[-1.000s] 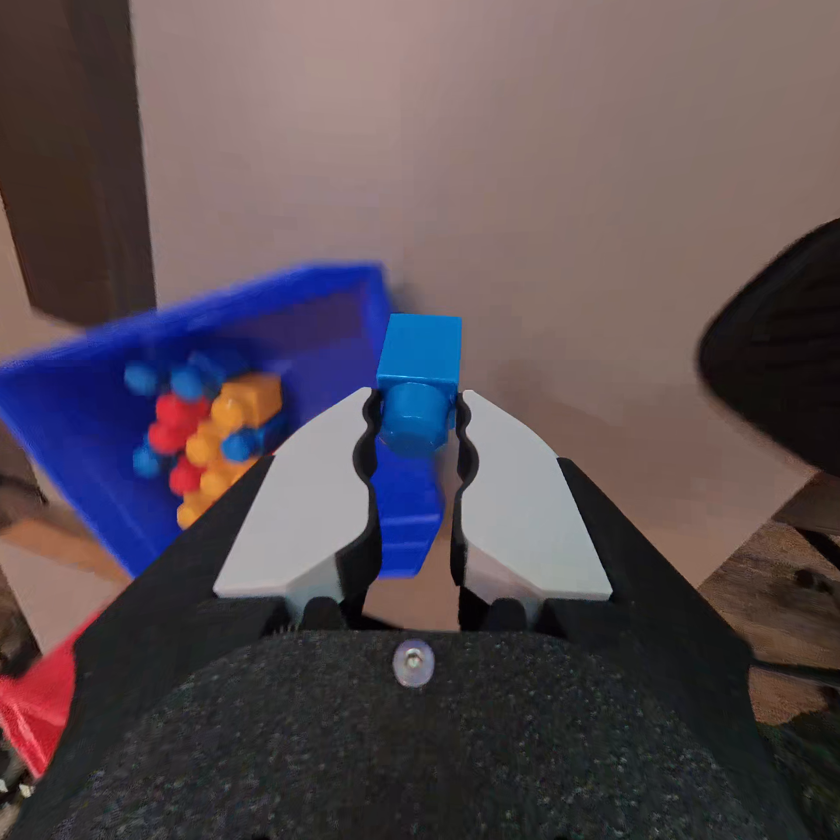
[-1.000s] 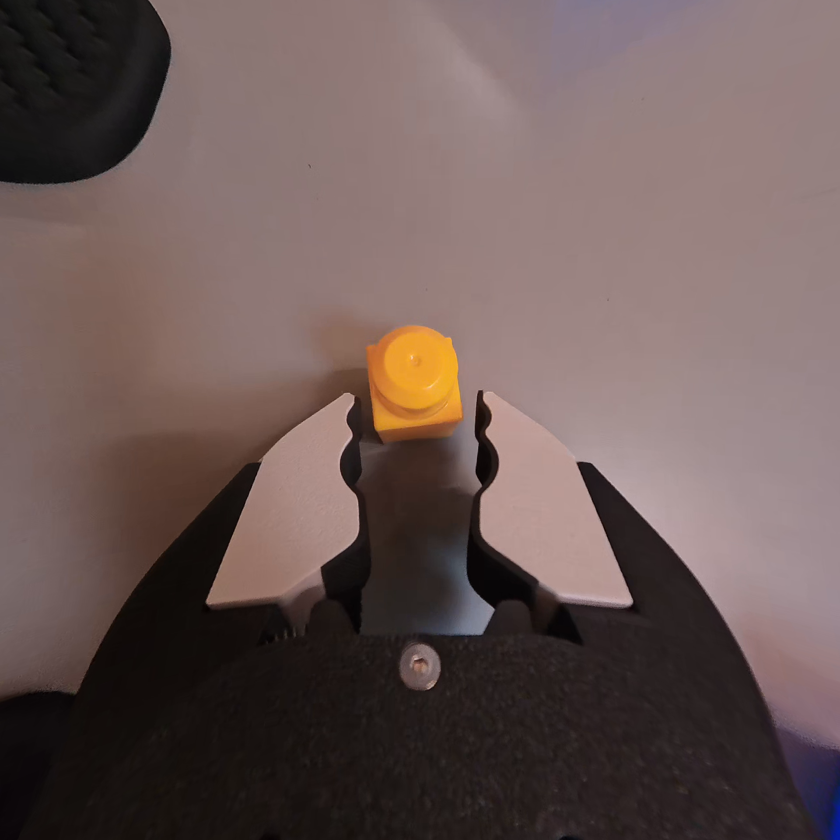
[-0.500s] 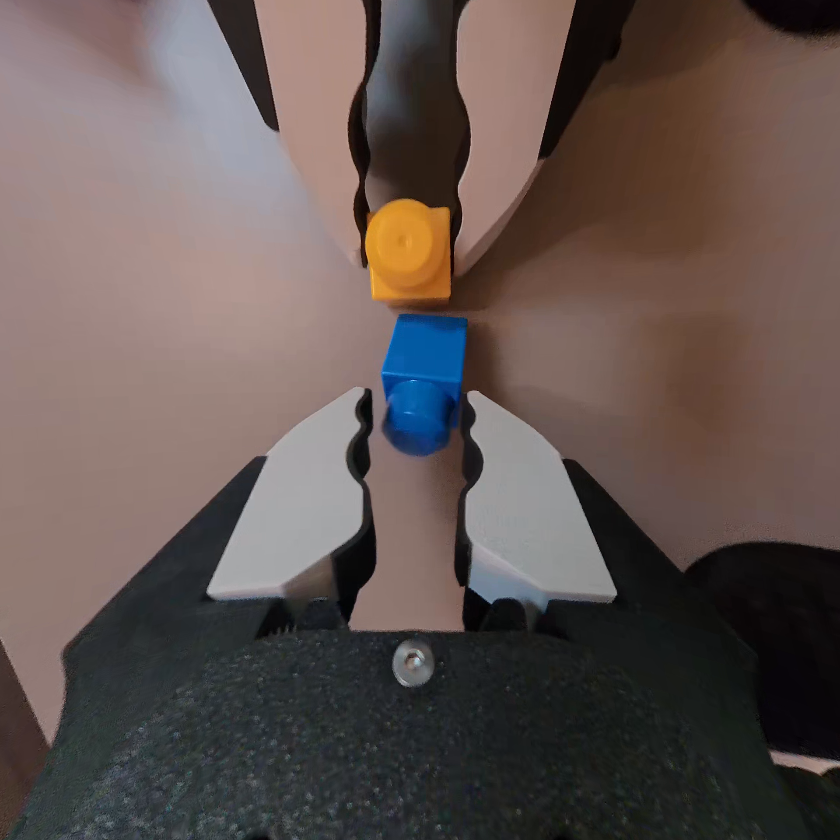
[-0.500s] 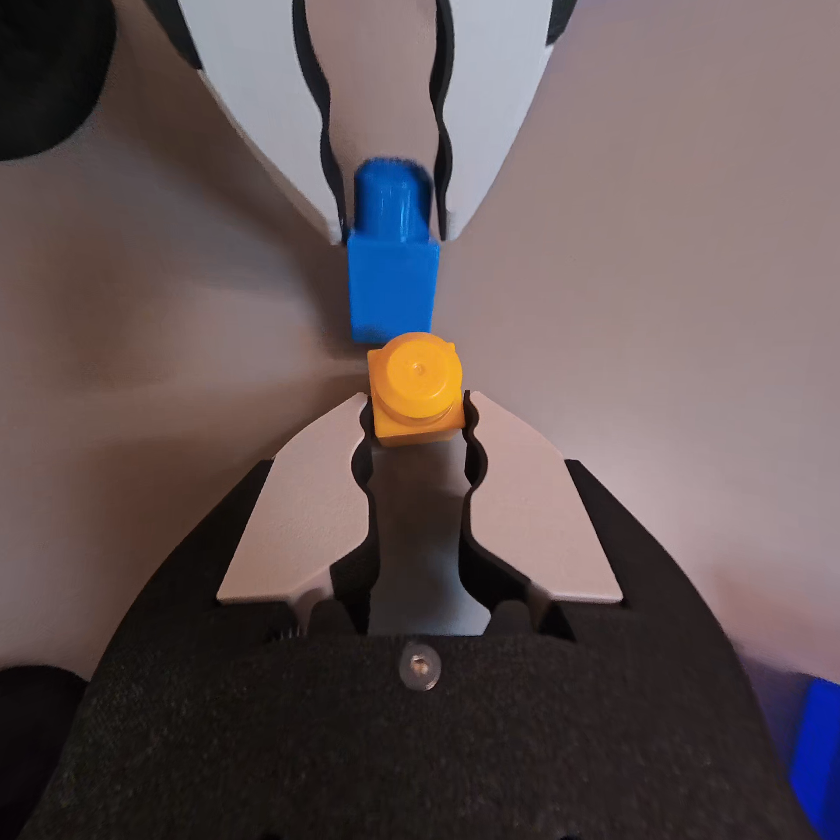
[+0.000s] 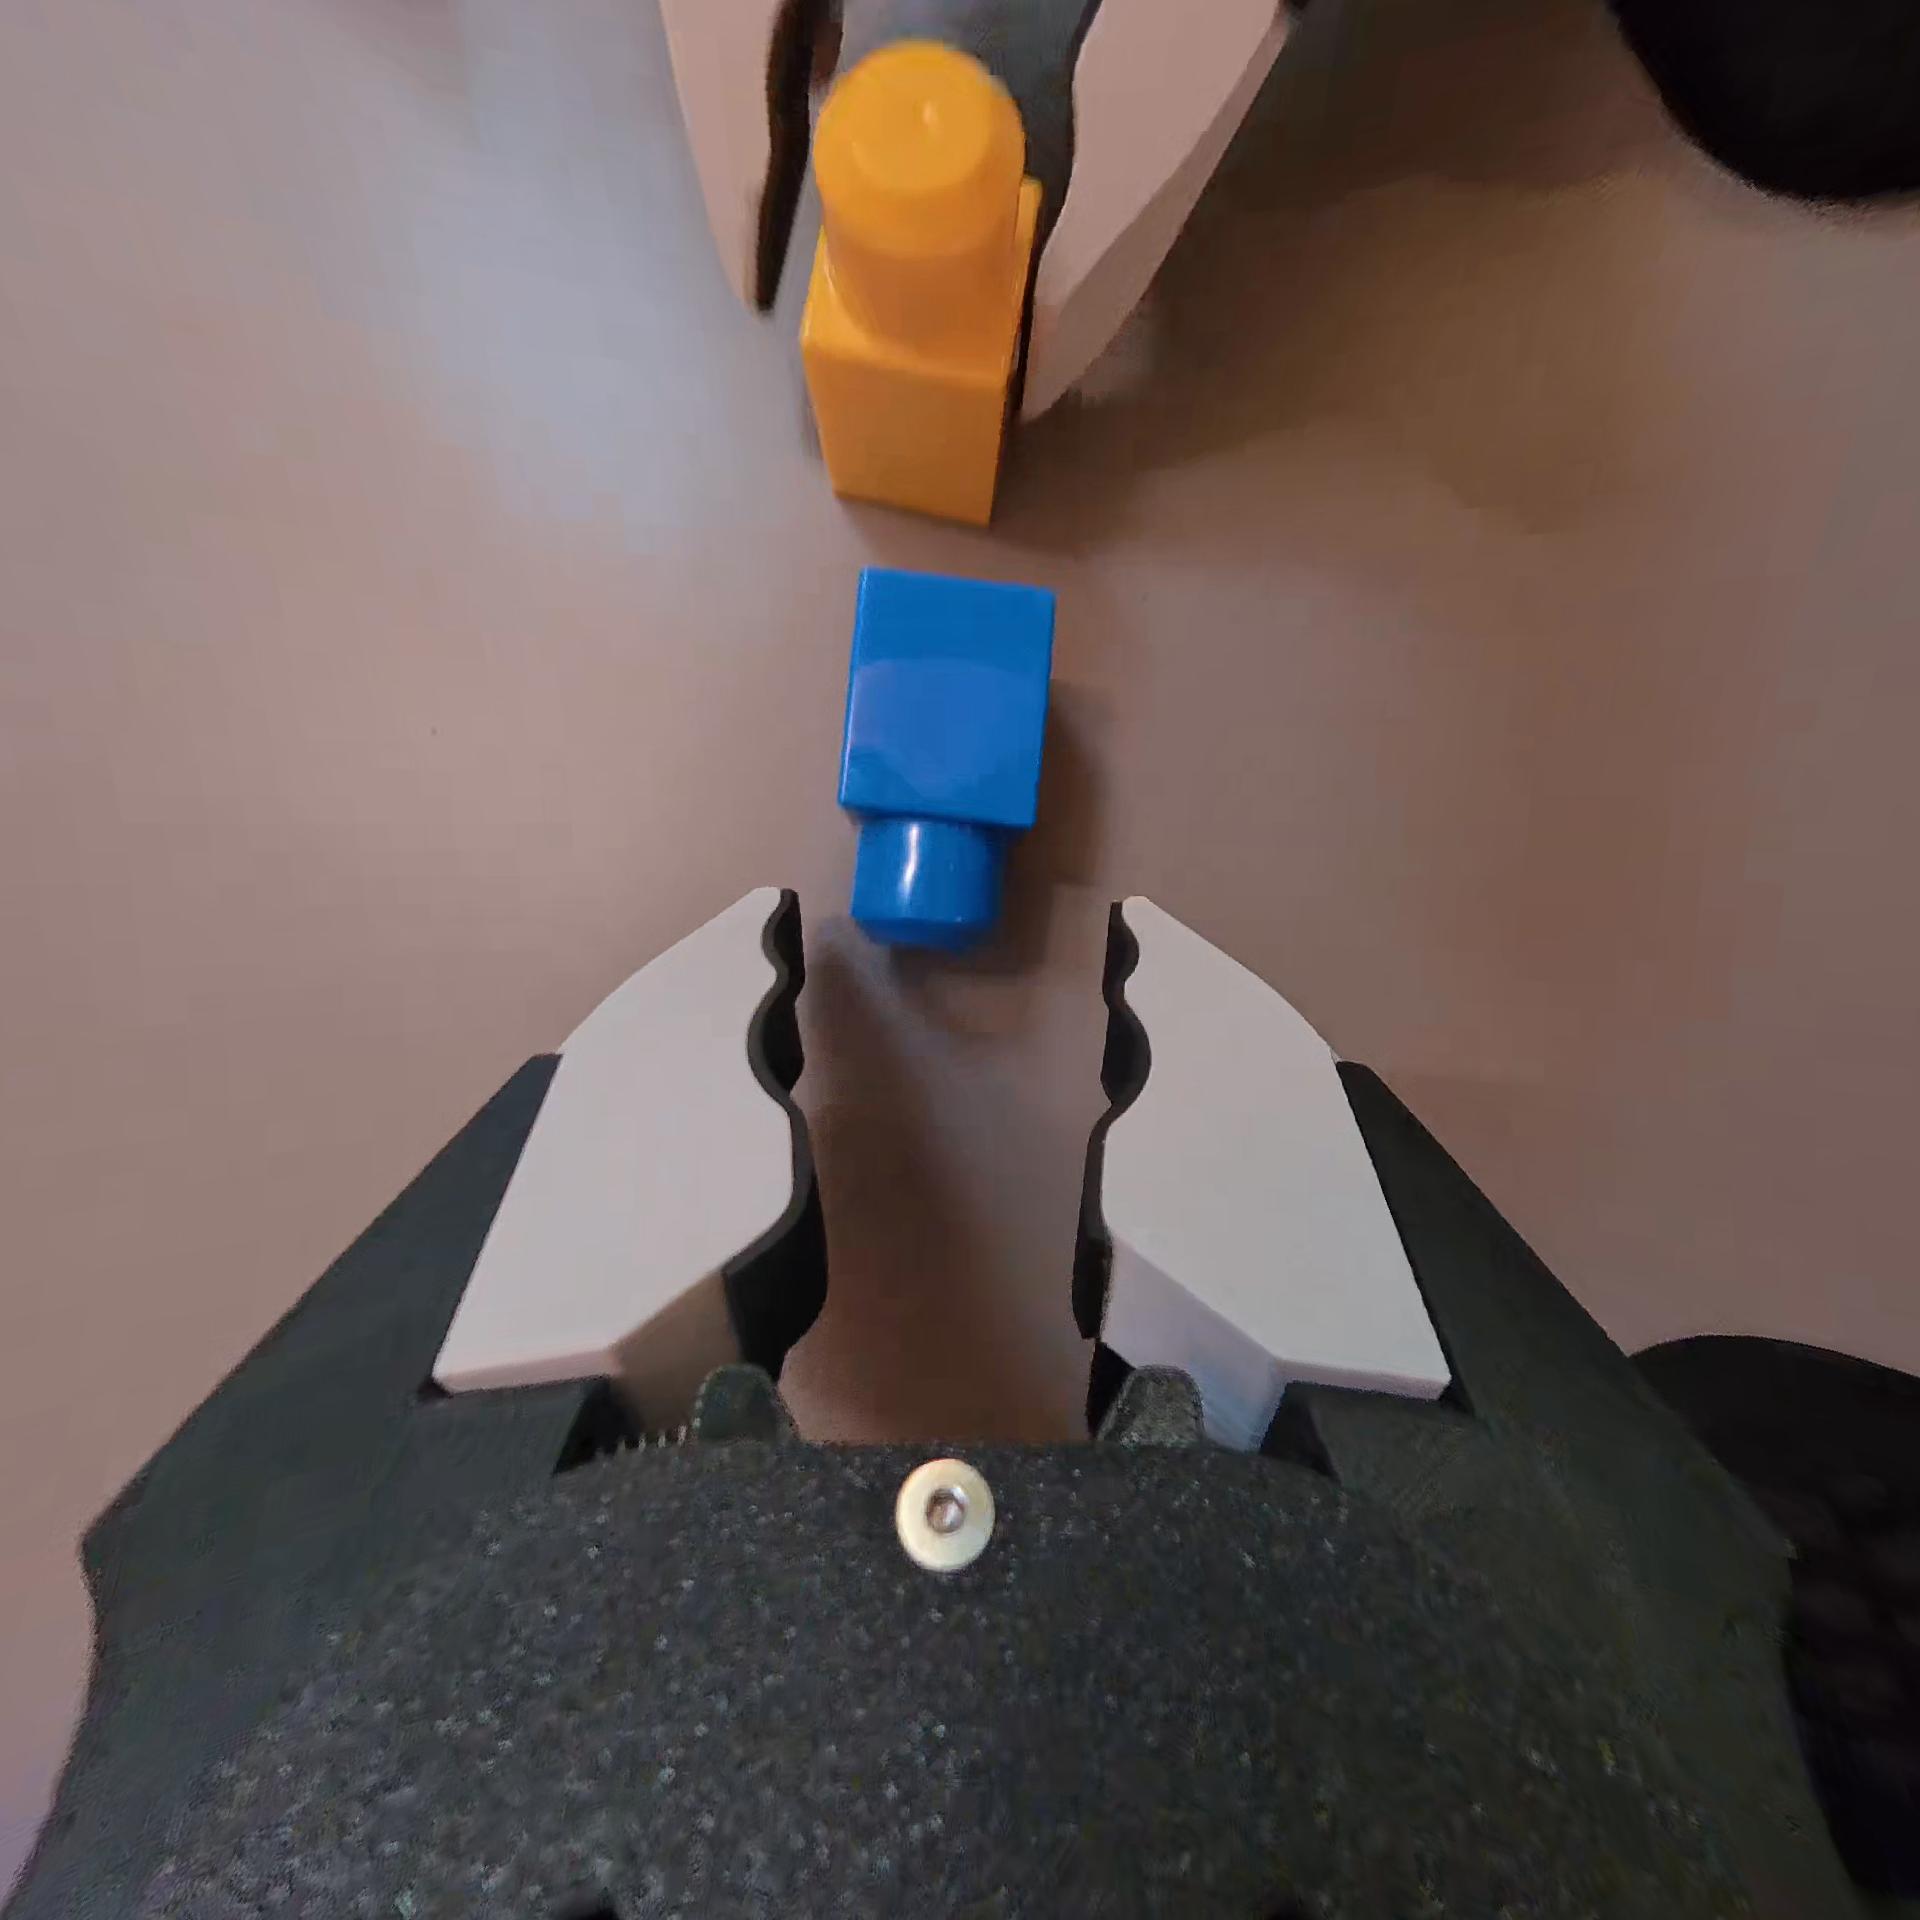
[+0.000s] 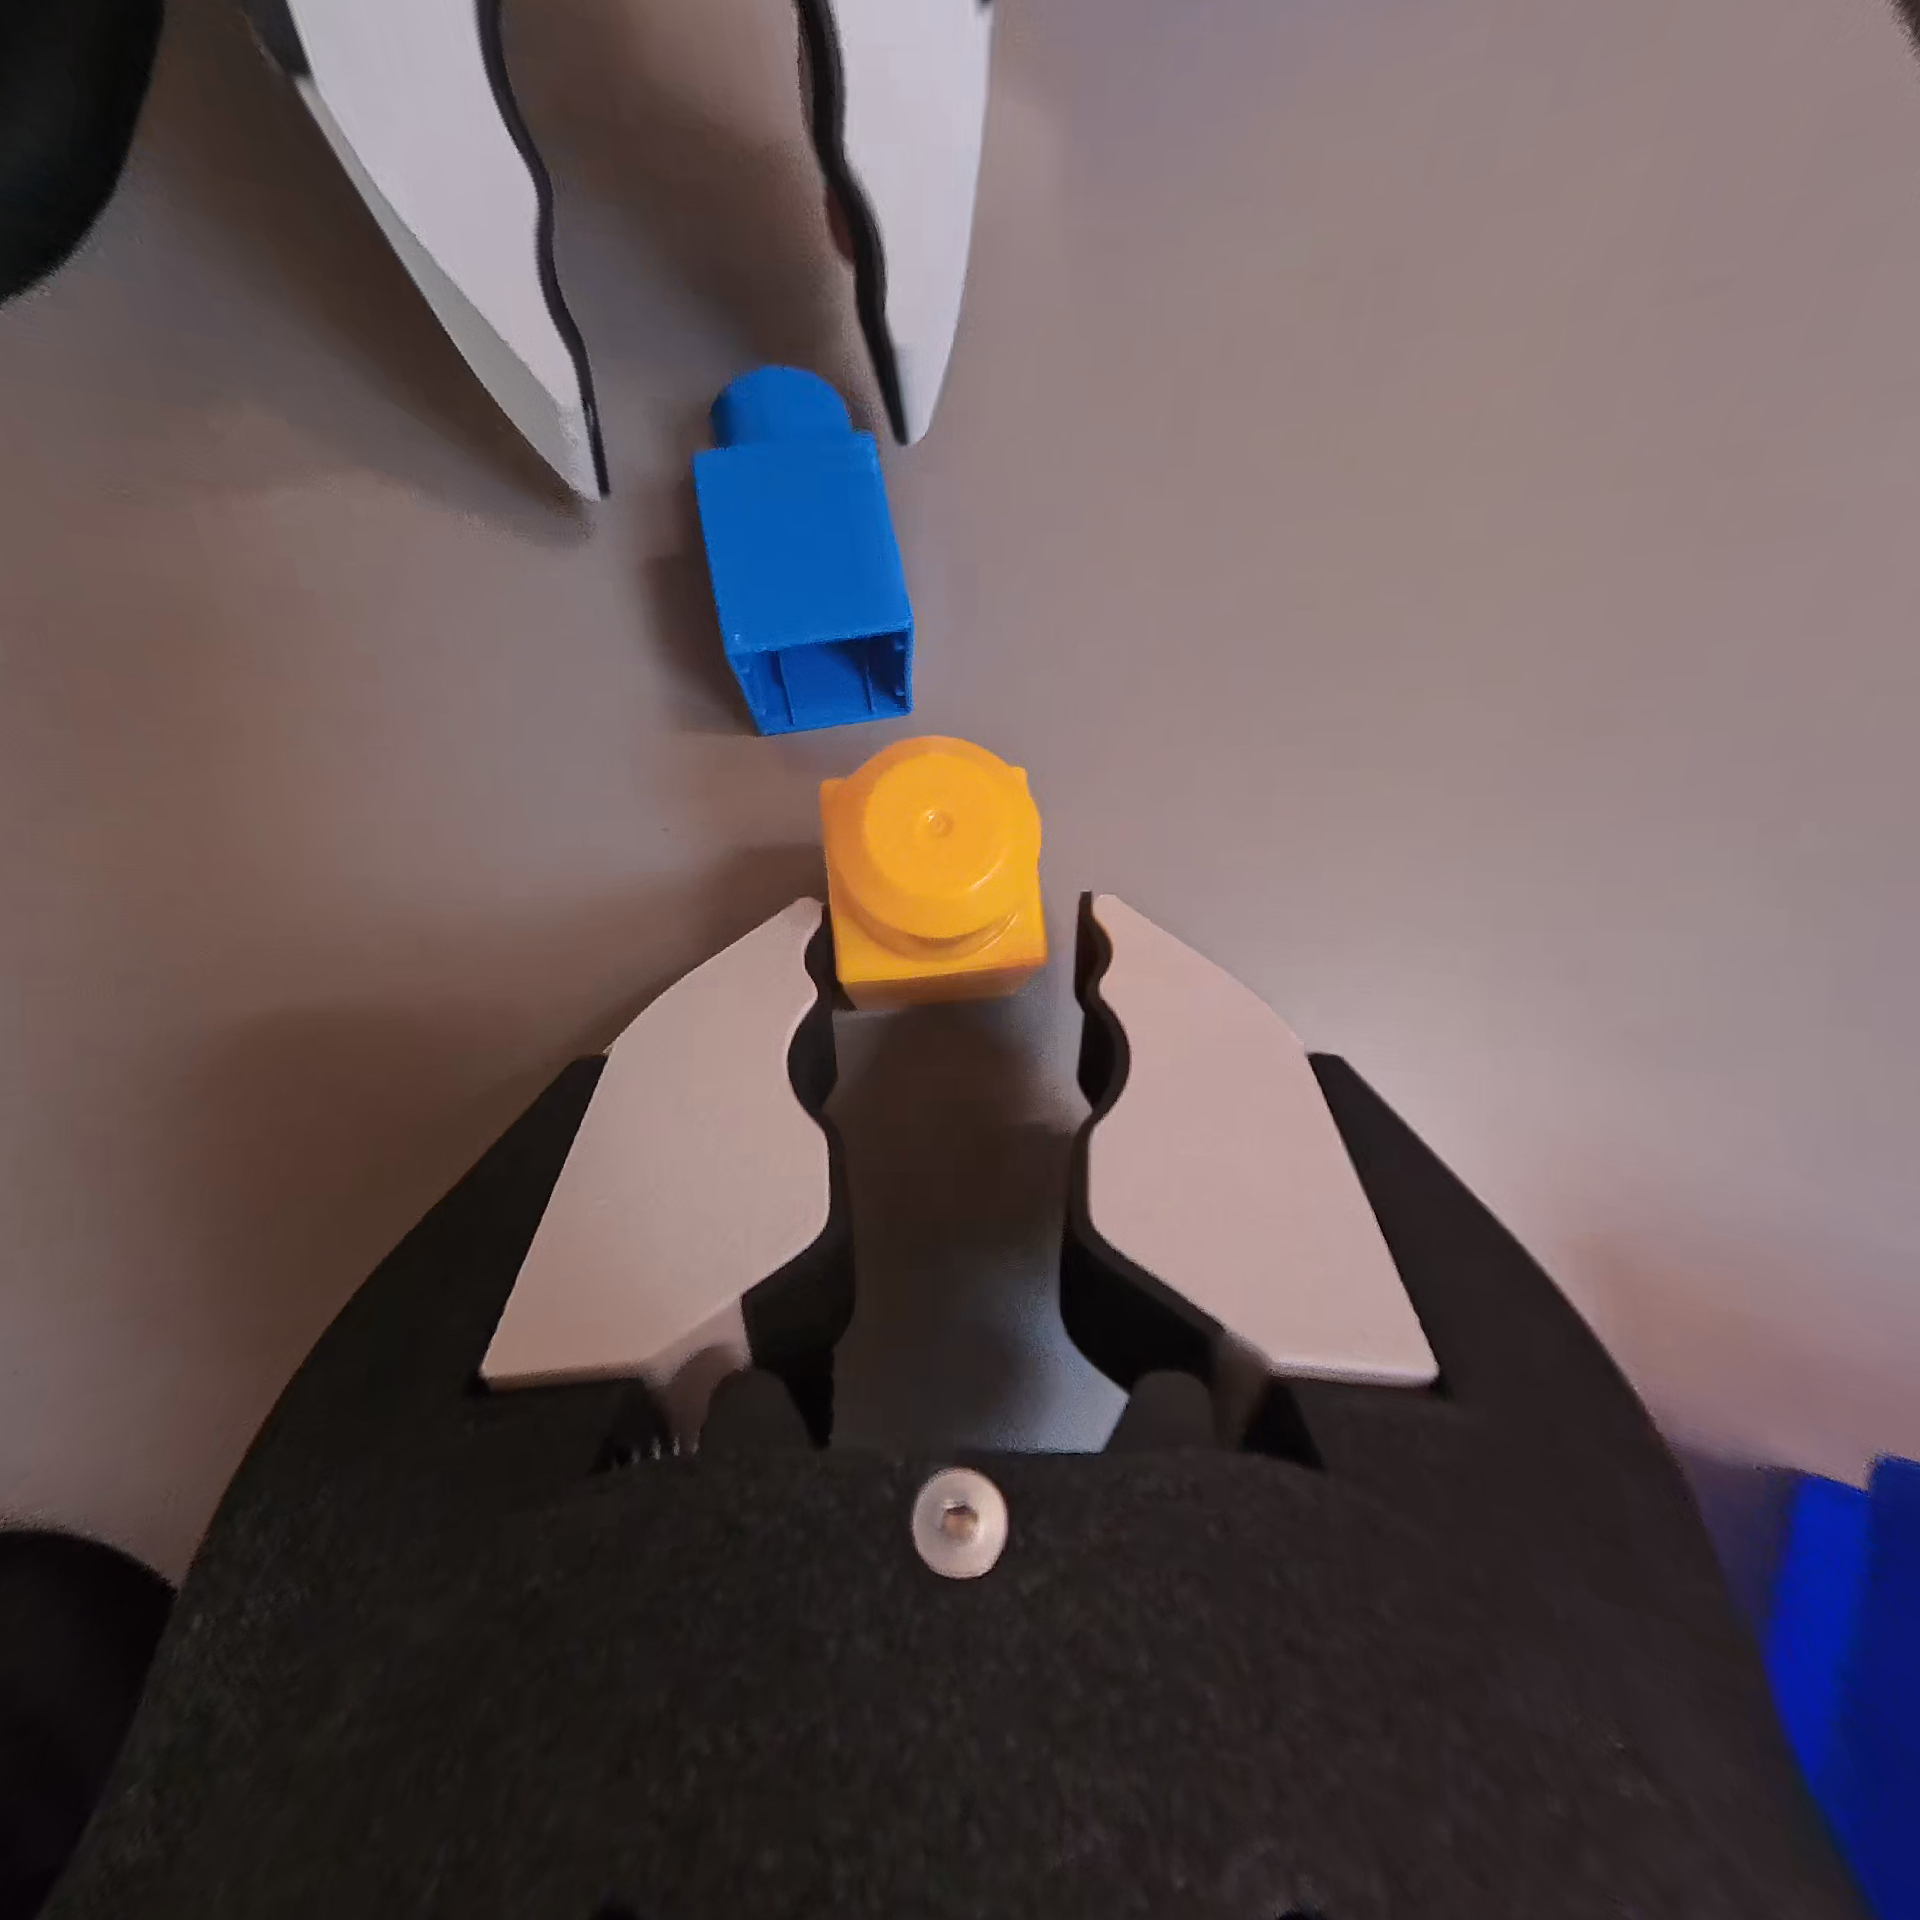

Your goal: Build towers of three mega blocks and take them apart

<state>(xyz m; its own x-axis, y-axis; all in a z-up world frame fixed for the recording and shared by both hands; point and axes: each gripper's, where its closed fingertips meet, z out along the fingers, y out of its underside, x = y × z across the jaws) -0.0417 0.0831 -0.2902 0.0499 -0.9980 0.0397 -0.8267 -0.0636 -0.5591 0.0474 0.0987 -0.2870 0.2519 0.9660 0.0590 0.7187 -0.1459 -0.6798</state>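
Note:
A blue block [image 5: 945, 717] lies on its side on the table, stud toward my left gripper [image 5: 951, 920], which is open just behind the stud, not touching it. An orange block [image 5: 914, 312] stands upright just beyond the blue one. In the right wrist view the orange block [image 6: 930, 894] sits between the tips of my right gripper [image 6: 951, 914]; the left finger touches it and a small gap shows at the right finger. The blue block [image 6: 800, 582] lies there with its hollow base toward the orange block, and the left gripper [image 6: 748, 462] is open above it.
The plain pale table [image 5: 312, 623] carries both blocks. A blue bin [image 6: 1849, 1662] shows at the lower right of the right wrist view. A black mesh object [image 5: 1787, 83] sits at the table's edges, also in the right wrist view [image 6: 42, 156]. The grippers' ends are close to 10 cm from one another.
My left gripper swung from the bin to face the right gripper, then opened; the blue block has dropped onto its side. My right gripper closed in on the orange block, then widened slightly.

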